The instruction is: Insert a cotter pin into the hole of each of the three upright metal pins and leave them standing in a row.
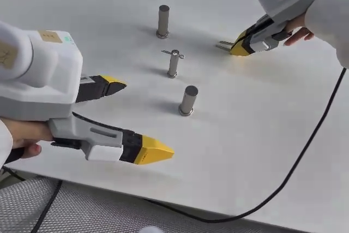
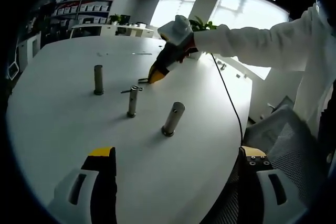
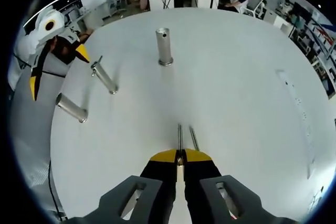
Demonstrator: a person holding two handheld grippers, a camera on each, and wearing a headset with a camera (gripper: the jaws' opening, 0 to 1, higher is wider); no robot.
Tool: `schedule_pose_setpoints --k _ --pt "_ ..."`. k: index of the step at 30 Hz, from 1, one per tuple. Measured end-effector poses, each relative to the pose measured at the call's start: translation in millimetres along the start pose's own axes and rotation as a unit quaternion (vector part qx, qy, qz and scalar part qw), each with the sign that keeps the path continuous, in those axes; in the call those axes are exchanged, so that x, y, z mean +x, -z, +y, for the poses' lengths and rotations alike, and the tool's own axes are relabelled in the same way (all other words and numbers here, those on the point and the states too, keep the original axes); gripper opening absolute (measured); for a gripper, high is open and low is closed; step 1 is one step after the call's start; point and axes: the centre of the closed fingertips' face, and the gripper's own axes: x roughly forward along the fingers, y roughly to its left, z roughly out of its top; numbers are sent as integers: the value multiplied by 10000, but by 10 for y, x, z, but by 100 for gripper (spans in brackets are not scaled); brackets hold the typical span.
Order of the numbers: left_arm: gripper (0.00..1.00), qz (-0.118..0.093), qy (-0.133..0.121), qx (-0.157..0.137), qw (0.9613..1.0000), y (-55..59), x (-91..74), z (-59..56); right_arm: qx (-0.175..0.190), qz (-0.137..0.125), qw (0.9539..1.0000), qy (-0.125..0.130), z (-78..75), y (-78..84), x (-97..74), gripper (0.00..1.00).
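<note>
Three upright metal pins, right hand-held gripper clamps forward-pointing cotter pin; left hand-held gripper spread

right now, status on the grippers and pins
Left gripper open. Right gripper shut on a cotter pin. Middle pin fitted, far pin and near pin bare. Nothing in the way.

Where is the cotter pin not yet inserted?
Clamped in the right tongs, the cotter pin sticks out in the head view's upper right, to the right of the farthest upright metal pin.
</note>
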Motion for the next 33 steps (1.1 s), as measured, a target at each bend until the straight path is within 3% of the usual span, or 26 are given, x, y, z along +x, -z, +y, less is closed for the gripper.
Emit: schedule_pose_setpoints --k 3,9,12,15,19,21,23,25,31,33 --pt "95 -2 -13 -14 10000 1 -4 0 315 -153 9994 -42 -15 5 -4 0" --pt "94 57 -87 118 9999 -9 -35 -3 -86 -28 9999 65 2 -9 21 0" --pt "93 24 -106 127 9999 -47 -61 -13 -11 29 9999 109 38 -13 17 0" --pt "93 -9 -133 135 9998 -89 -91 -32 133 -63 9998 100 24 8 4 0" --pt "92 -26 -219 132 9997 -91 -105 10 -107 -107 9999 64 65 -5 -32 0" --pt "91 121 -256 -2 9996 -49 -117 35 -131 -157 9997 91 70 -48 -83 0" --pt "91 140 -285 79 9995 -49 -120 45 -222 -194 9995 140 89 -88 -133 0" --pt "91 69 -374 331 9987 -96 -129 68 -481 -168 9984 233 101 -136 -210 0" --pt "86 -232 -365 248 9988 -269 -145 55 -742 -315 9962 340 254 -268 -425 0" --pt "79 -387 -405 317 9979 -351 -150 59 -842 -364 9952 343 317 -281 -464 0"
